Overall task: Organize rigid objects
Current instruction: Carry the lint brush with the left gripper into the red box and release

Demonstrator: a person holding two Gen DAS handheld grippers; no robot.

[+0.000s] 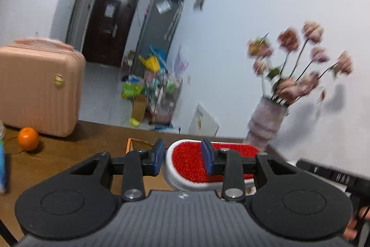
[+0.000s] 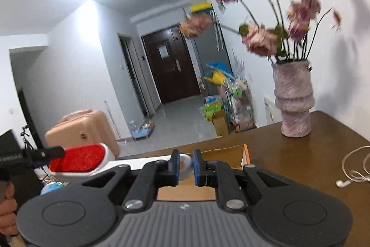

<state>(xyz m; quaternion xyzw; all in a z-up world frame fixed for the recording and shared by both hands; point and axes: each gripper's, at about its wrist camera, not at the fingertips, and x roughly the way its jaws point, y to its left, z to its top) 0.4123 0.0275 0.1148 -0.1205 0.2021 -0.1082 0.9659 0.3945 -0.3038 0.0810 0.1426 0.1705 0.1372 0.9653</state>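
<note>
Item under handling: a lint brush [image 1: 186,162] with a white body and a red pile face. It is off the counter [image 2: 300,154], lying crosswise between the two grippers.

Left gripper [image 1: 183,160]: fingers clamped on the red head end, one finger over the pile face, the other at the white rim.

Right gripper [image 2: 186,164]: fingers nearly together, pinching the white looped handle end.

Below and just beyond the brush sits an open cardboard box [image 2: 245,152] with an orange edge.

Counter, far right: a textured pink vase [image 2: 293,103] of dried flowers, upright. Near right: white earphones [image 2: 353,168]. Far left: a pink suitcase [image 1: 39,89] with an orange [image 1: 28,139] just beside it.

Both views are motion-blurred.
</note>
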